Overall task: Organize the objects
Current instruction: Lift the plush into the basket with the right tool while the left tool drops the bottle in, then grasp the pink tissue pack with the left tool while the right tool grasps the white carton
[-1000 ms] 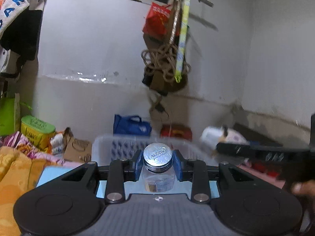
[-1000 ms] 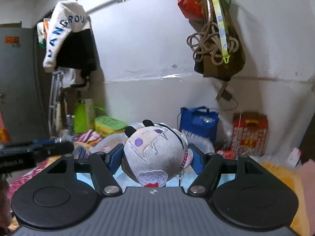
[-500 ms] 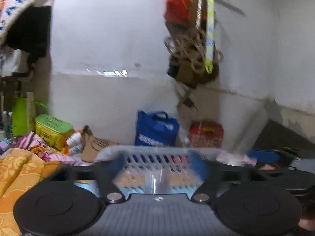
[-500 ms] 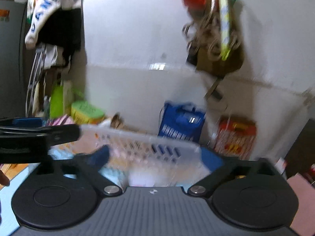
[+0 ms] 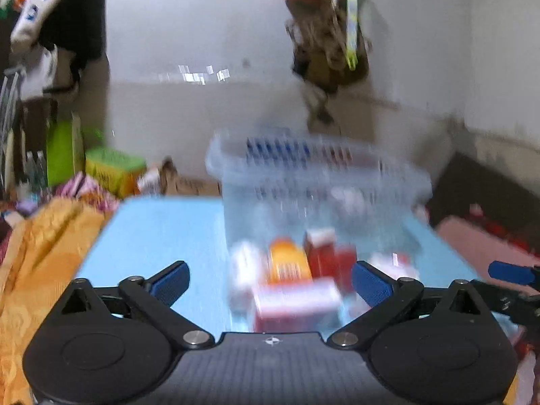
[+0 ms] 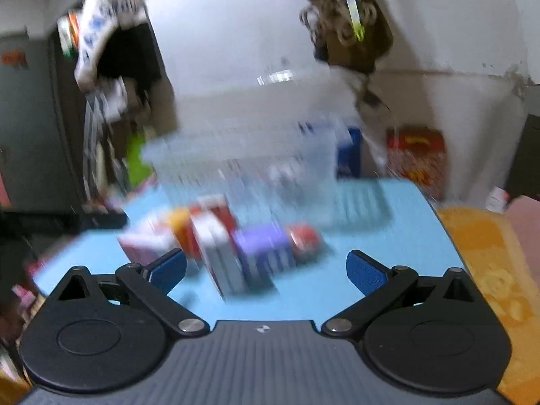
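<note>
Both views are blurred by motion. A clear plastic basket (image 5: 317,182) (image 6: 243,168) stands on the light blue table (image 5: 158,236). In front of it lie several small boxes: a red and white box (image 5: 293,303), an orange one (image 5: 288,263), a red one (image 5: 329,256) and a purple box (image 6: 263,249) beside a red round thing (image 6: 305,236). My left gripper (image 5: 270,281) hangs low over the boxes, its jaws opening wide, pads touching nothing. My right gripper (image 6: 266,270) is open and empty above the purple box. Its blue fingertip (image 5: 509,271) shows at the right of the left wrist view.
An orange patterned cloth (image 5: 40,253) (image 6: 489,270) lies beside the table. A green tin (image 5: 111,168), a blue bag (image 6: 349,155) and a red carton (image 6: 418,158) sit by the white wall. A brown bag with rope (image 5: 330,54) and clothes (image 6: 108,33) hang above.
A second ago the left gripper held a silver-lidded jar and the right one a plush toy. Both have let go, opened wide and dropped lower toward the boxes on the table.
</note>
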`<state>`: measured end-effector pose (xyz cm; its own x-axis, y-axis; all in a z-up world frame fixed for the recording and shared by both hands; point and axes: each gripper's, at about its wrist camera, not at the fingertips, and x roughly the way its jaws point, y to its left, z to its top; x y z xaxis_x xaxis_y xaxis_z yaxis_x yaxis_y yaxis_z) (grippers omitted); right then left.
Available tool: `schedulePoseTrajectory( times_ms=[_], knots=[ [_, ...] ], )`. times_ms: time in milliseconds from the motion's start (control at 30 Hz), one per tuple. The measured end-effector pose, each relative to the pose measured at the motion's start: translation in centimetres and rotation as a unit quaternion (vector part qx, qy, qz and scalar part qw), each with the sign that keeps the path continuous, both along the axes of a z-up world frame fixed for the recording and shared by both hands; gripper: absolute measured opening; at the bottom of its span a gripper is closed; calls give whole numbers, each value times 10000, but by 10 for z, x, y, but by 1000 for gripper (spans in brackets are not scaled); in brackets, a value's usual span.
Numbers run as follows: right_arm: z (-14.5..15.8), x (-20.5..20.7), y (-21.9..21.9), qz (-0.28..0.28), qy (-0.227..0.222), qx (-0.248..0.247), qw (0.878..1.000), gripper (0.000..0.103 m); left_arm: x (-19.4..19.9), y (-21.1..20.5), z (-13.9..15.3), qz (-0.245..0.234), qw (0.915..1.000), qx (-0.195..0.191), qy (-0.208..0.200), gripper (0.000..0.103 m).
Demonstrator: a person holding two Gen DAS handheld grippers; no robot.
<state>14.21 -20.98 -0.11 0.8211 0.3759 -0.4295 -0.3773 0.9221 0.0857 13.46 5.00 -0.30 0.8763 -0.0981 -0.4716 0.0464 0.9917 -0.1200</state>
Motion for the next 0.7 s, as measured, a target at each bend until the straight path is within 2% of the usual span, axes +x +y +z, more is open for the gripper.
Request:
schedulePoseTrajectory(
  times_ms=[100,300,467,700],
  knots=[
    [-1,-2,-3,-1,86,-89,9999,103,-5,-3,-6,34,9998,-35,169,100],
    [6,-7,-3,-3,25,-157,9999,103,4,-16,-18,67,9986,173,498,100],
    [5,-5,0,71,39,-100,9999,103,10,-28,-26,-31,9979,297,578,100],
    [-1,3,3,151,257,-151,9994,103,25,-33,-41,69,9960,454,770,99]
  ],
)
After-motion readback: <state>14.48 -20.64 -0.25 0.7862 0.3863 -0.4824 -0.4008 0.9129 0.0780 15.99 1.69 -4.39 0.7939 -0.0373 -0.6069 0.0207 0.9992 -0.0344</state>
